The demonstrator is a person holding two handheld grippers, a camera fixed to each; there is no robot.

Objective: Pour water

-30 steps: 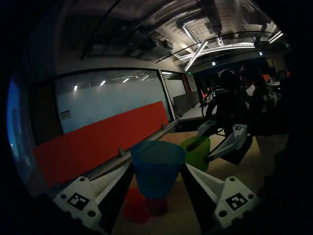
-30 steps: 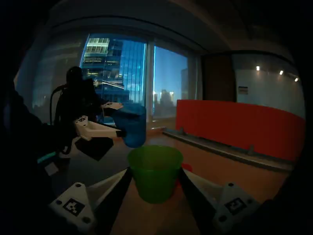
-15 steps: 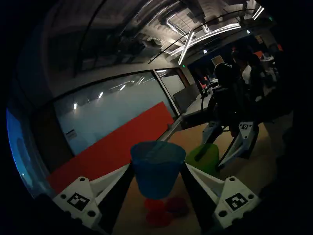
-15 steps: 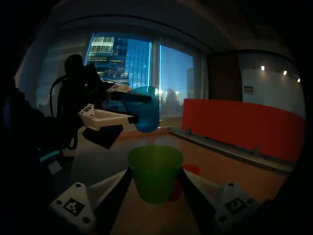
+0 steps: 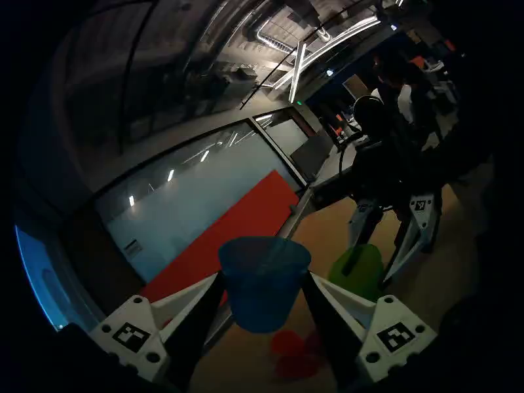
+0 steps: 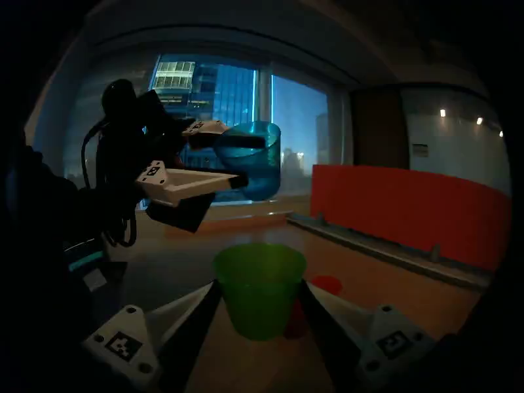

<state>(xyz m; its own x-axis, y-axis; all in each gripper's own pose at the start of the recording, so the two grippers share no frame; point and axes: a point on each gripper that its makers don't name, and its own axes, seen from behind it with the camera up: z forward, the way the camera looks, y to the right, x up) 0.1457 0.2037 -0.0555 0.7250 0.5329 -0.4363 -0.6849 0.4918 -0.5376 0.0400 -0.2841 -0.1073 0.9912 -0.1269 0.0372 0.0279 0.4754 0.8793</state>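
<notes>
Plastic cups, wooden desk

We see the green cup (image 6: 260,308) and the blue cup (image 5: 264,291) as smooth, translucent plastic. Beside the green cup, the fingers (image 6: 167,313) of the right tool (image 6: 260,285) look like matt white plastic. Under it the desk (image 6: 380,288) is smooth, faintly glossy wood, and the red panel (image 6: 406,209) behind it is matt.

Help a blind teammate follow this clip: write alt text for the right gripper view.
A green cup is clamped in the right tongs. Higher and to the left, the left tongs grip a blue cup against a dusk city window; red cups stand on the table behind the green one.
</notes>
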